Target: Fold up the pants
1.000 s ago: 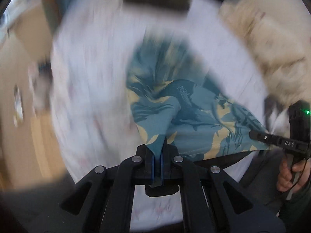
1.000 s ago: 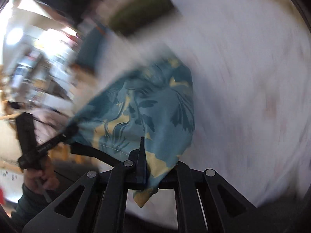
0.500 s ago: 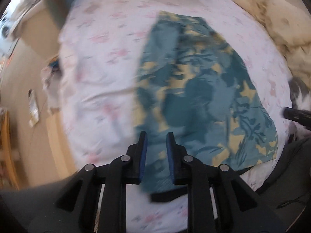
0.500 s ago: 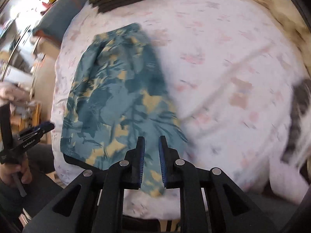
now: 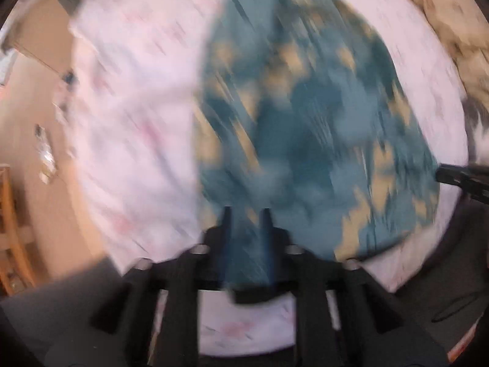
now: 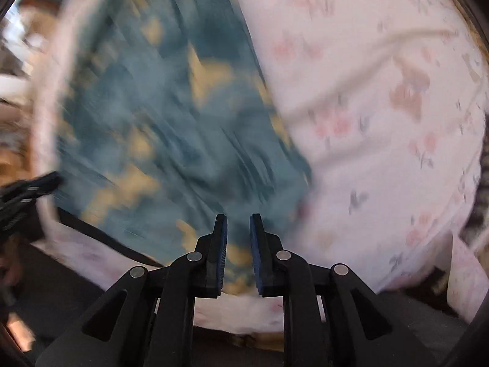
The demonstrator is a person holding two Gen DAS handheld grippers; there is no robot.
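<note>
The pants (image 5: 305, 122), teal with a yellow leaf print, lie spread flat on a white floral bedsheet (image 5: 131, 107); both views are motion-blurred. My left gripper (image 5: 246, 211) hangs over the near left corner of the pants. Its jaws are opening, and cloth shows under the gap, not pinched. My right gripper (image 6: 239, 217) is over the near right corner of the pants (image 6: 171, 116). Its jaws are also opening, with nothing pressed between the blue pads. Each gripper shows at the edge of the other's view, the right gripper (image 5: 458, 177) and the left gripper (image 6: 27, 189).
A crumpled beige blanket (image 5: 452, 24) lies at the bed's far right. A grey striped shape (image 6: 483, 208) sits at the right edge of the sheet (image 6: 382, 107). Tan floor (image 5: 27, 137) and wooden furniture are left of the bed.
A second ago both grippers held corners of the lifted pants. They let go, the pants now lie flat, and both grippers have sunk closer with jaws wider apart.
</note>
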